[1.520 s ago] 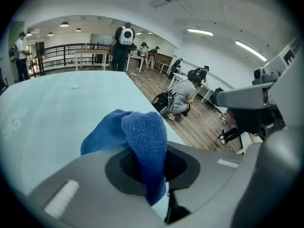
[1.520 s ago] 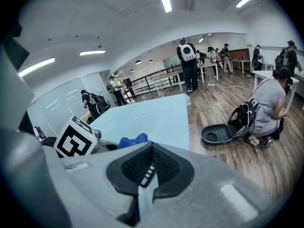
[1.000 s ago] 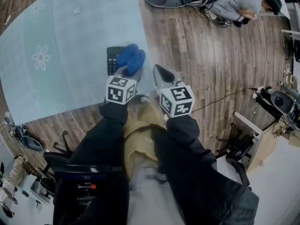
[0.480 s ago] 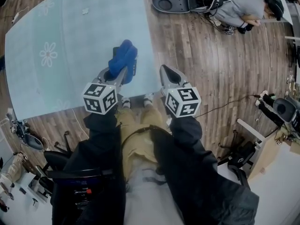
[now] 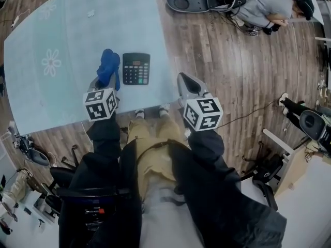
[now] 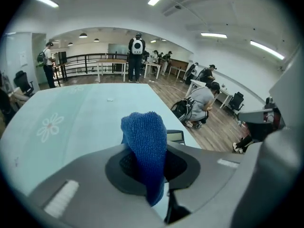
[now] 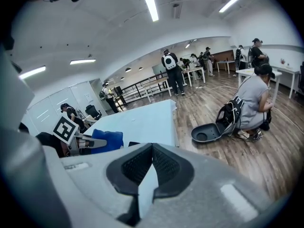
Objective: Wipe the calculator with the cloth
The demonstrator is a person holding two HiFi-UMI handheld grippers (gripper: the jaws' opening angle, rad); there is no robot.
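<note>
The left gripper (image 6: 153, 171) was clamped on a blue cloth (image 6: 144, 141), its jaws pressed against the fabric from both sides. A thick fold stood up past the jaws and a shorter end hung down behind them. In the head view this gripper was held over the near part of the bench (image 5: 62, 25), and the cloth sat just to the left of the calculator (image 5: 136, 68), beside it rather than over it. Whether the cloth touched the bench top could not be made out from either angle; it appeared to hang a little clear of it. The calculator, black with a small display strip and rows of keys, lay flat near the right edge of the bench, and only its corner showed past the fold in the left gripper view. The right gripper (image 7: 151, 151) held nothing: its jaws met at the tips, leaving just a narrow wedge of bench visible lower down between the pads. It hovered off the right edge of the bench above the wooden floor (image 5: 232, 76), well apart from the calculator. The bench surface was pale blue-green with a white flower print (image 5: 51, 62) towards its left side. Farther off on the floor, a person (image 5: 261, 4) in grey crouched beside an open dark case (image 5: 185, 0).
</note>
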